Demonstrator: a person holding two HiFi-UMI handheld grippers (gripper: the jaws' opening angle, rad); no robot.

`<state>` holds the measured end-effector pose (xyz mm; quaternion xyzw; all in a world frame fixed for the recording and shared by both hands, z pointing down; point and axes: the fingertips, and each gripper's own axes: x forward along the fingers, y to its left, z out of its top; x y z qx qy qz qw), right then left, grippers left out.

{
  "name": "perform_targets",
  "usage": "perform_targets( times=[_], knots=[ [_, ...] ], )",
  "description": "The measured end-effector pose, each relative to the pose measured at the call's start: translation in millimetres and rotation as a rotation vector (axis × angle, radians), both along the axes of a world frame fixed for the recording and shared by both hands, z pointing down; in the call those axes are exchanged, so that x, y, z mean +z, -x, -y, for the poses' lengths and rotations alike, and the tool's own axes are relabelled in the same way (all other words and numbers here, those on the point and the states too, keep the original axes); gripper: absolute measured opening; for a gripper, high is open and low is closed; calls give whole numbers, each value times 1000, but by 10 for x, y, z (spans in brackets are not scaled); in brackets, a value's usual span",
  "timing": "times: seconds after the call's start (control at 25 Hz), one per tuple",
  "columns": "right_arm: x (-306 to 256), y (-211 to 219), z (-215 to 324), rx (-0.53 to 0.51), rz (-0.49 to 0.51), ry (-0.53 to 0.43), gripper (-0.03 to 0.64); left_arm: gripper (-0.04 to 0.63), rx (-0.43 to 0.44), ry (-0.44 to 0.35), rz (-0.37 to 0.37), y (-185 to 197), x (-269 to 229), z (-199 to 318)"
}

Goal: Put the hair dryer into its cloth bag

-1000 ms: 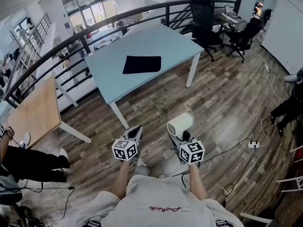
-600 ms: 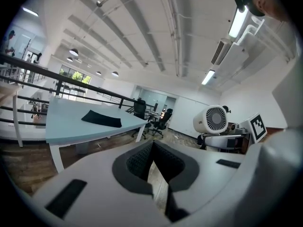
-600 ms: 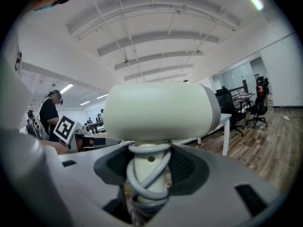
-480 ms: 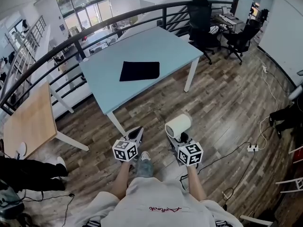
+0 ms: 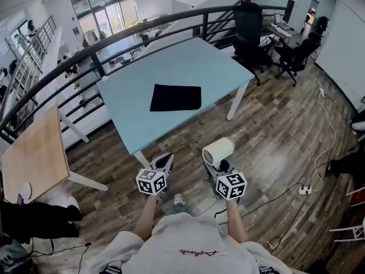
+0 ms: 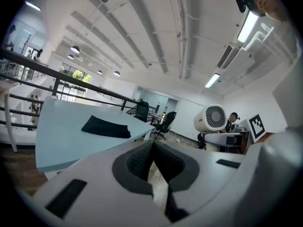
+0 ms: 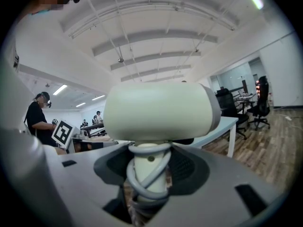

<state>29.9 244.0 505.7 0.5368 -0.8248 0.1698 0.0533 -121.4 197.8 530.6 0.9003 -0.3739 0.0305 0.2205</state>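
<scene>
A black cloth bag [image 5: 175, 97] lies flat on the light blue table [image 5: 131, 96]; the left gripper view shows the bag [image 6: 106, 126] ahead and to the left. My right gripper [image 5: 215, 165] is shut on the handle of the cream hair dryer [image 5: 218, 151], whose barrel stands up above the jaws. In the right gripper view the hair dryer [image 7: 158, 112] fills the middle, its cord wound round the handle between the pads. My left gripper [image 5: 163, 163] is shut with nothing in it, held beside the right one over the wooden floor, short of the table.
A black railing [image 5: 85, 47] curves behind the table. A wooden table [image 5: 34, 153] stands at the left, and office chairs [image 5: 251, 30] and a desk at the back right. A power strip [image 5: 303, 190] and cables lie on the floor at the right.
The table and bag have come closer and shifted a little right in the head view as I walk forward. Both grippers keep their pose, the dryer still held.
</scene>
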Motion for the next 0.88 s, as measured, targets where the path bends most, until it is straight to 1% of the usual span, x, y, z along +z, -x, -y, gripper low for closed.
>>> perform_targets(
  times=[0.44, 0.68, 0.88],
  knots=[
    [-68, 464, 1019, -2, -24, 2, 222, 6, 12, 15, -17, 394, 18, 985],
    [-66, 633, 1327, 2, -36, 1, 221, 6, 22, 16, -25, 537, 52, 1310],
    [-50, 771, 1482, -8, -52, 10, 221, 6, 27, 20, -36, 606, 62, 1459]
  ],
)
